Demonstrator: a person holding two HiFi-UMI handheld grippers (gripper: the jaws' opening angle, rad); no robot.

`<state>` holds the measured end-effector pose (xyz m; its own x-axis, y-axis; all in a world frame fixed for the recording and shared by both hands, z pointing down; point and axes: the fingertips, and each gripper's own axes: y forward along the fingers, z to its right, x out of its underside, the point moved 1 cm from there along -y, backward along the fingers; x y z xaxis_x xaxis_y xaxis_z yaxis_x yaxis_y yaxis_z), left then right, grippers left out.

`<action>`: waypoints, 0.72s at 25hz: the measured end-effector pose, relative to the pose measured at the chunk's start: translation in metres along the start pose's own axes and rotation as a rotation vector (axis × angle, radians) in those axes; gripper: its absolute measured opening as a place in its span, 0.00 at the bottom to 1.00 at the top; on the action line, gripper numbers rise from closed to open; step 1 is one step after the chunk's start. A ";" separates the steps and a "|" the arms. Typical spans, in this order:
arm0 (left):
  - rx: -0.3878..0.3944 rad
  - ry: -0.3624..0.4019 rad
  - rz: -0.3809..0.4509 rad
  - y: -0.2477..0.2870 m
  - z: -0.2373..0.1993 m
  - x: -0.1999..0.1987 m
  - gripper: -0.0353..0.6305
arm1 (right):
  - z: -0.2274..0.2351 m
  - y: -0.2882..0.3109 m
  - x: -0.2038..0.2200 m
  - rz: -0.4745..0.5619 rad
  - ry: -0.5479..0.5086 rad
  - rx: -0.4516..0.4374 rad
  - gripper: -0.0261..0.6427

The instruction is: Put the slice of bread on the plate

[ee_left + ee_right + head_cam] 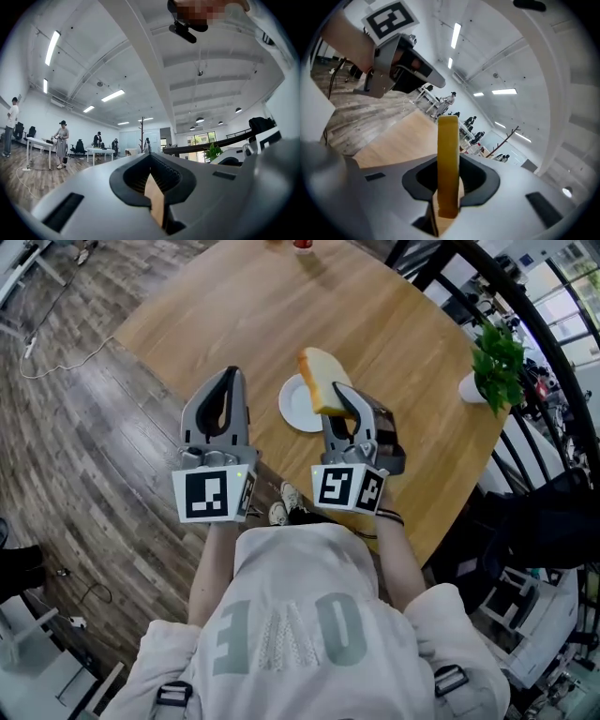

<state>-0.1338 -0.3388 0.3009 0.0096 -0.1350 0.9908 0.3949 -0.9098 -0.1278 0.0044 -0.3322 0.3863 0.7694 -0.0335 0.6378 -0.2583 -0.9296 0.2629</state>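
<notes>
Above the plate (296, 407), the right hand-held gripper (341, 397) clamped the bread (321, 379) on edge; next it likely needed lowering flat, then release. Beside it, the left hand-held gripper (229, 374) was closed, empty.

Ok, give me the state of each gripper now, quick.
Left gripper: jaws shut, empty.
Right gripper: jaws shut on the bread.
</notes>
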 end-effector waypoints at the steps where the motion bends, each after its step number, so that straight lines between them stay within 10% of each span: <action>1: -0.001 -0.012 -0.014 -0.001 0.001 0.007 0.06 | -0.007 0.005 0.005 -0.013 -0.036 -0.014 0.17; 18: 0.012 -0.069 -0.157 0.012 0.003 0.066 0.06 | -0.078 0.074 0.080 -0.192 -0.352 -0.089 0.18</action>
<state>-0.1251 -0.3577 0.3644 0.0097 0.0357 0.9993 0.4079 -0.9126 0.0286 0.0013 -0.3755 0.5132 0.9576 0.0000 0.2881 -0.1277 -0.8964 0.4244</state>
